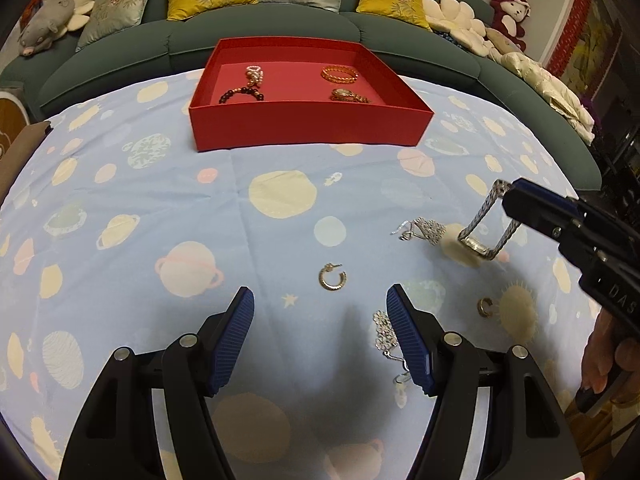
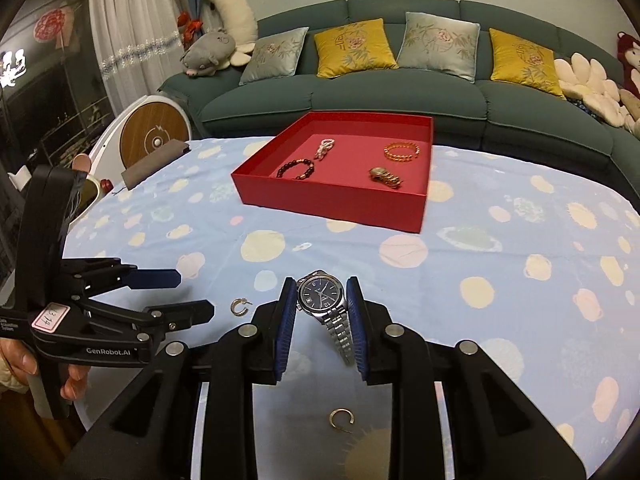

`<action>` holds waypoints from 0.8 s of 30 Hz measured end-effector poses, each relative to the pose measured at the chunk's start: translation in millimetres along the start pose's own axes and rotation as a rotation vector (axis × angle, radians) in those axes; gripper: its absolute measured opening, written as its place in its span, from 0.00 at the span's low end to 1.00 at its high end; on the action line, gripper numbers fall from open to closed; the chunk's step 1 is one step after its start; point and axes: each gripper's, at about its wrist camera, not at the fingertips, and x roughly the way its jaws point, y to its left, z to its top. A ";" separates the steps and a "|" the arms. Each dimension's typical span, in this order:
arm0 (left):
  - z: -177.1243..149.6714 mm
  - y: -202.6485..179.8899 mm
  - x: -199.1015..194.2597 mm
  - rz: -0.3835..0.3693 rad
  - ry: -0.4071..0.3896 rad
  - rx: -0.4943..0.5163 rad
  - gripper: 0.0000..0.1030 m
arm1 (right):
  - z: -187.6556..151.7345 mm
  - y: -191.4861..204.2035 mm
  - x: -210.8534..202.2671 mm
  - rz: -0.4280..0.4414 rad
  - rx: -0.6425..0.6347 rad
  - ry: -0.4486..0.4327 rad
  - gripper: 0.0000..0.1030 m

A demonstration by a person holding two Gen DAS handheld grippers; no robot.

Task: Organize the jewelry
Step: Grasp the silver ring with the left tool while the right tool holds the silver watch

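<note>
Planet-print tablecloth (image 2: pixel 520 320) w/ sofa behind: right gripper (image 2: pixel 322 308) clamps a steel watch (image 2: pixel 320 294) by its case above the cloth, short of the red tray (image 2: pixel 332 200), linked band dangling loose and slippery; left gripper (image 1: pixel 320 320) wide, empty.

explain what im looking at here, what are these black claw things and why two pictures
They are two hand-held grippers, each with a camera looking along its fingers. One picture is from the left gripper, which is open and empty over the tablecloth. The other is from the right gripper, shut on a silver watch and lifted off the cloth. Each view also shows the other gripper from the side. Hoop earrings and silver pieces lie loose. The red box already holds bracelets and a gold watch.
</note>
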 end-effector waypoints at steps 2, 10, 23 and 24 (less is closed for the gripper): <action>-4.3 -10.8 2.7 -0.009 0.010 0.027 0.64 | -1.7 -8.9 -9.3 -0.020 0.021 -0.005 0.24; -11.6 -47.6 12.5 -0.032 0.020 0.109 0.64 | -10.4 -29.8 -29.2 -0.073 0.091 0.000 0.24; -16.2 -64.0 34.2 -0.008 0.008 0.168 0.20 | -17.9 -40.3 -39.4 -0.077 0.102 -0.008 0.24; -15.7 -63.2 34.3 -0.012 0.008 0.165 0.16 | -18.2 -40.8 -39.5 -0.076 0.103 -0.006 0.24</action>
